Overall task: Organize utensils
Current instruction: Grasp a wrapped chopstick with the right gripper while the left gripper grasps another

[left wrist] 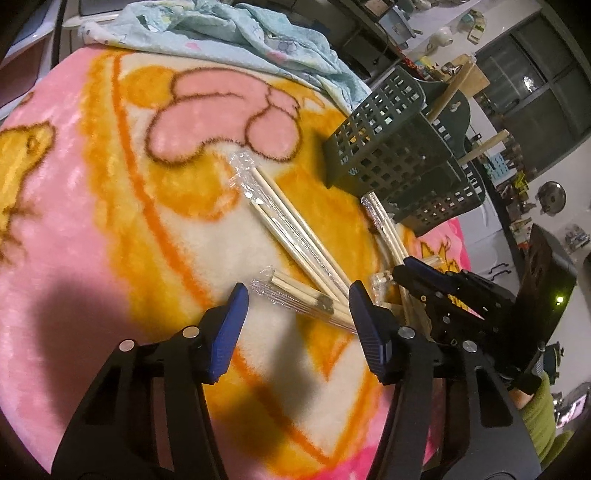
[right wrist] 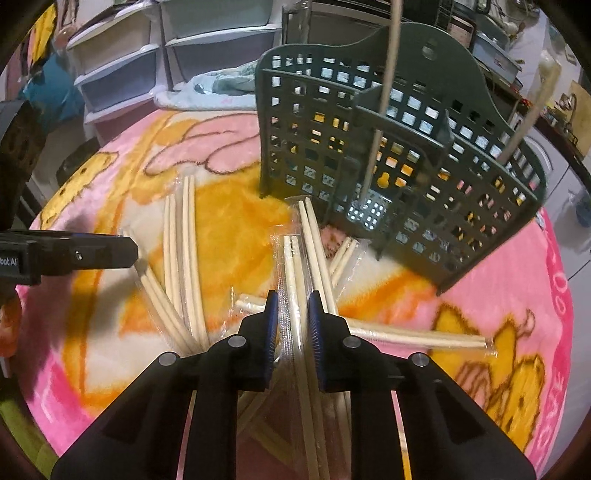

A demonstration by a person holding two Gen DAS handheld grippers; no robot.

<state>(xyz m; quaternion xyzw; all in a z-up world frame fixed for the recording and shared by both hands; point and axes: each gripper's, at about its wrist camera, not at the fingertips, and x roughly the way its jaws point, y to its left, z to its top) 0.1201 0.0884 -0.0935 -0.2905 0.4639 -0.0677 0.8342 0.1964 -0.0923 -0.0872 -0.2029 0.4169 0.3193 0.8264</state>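
Observation:
Several clear-wrapped pairs of wooden chopsticks lie scattered on a pink and orange blanket (left wrist: 92, 177). My left gripper (left wrist: 299, 291) hangs open over one short wrapped pair (left wrist: 295, 295), its blue pads well clear of it on both sides. My right gripper (right wrist: 293, 295) is shut on a long wrapped pair (right wrist: 295, 258) that runs lengthwise between its pads. The right gripper (left wrist: 417, 267) also shows just right of the left one. A dark green perforated utensil basket (right wrist: 406, 155) stands behind, with two wooden sticks (right wrist: 382, 103) upright in it.
More wrapped chopsticks (left wrist: 288, 218) fan out left of the basket (left wrist: 384, 147), and another pair (right wrist: 413, 338) lies to the right. A light blue cloth (left wrist: 236, 33) is bunched at the blanket's far edge. Plastic drawers (right wrist: 140, 62) stand beyond. A green sleeve (left wrist: 543, 413) is at lower right.

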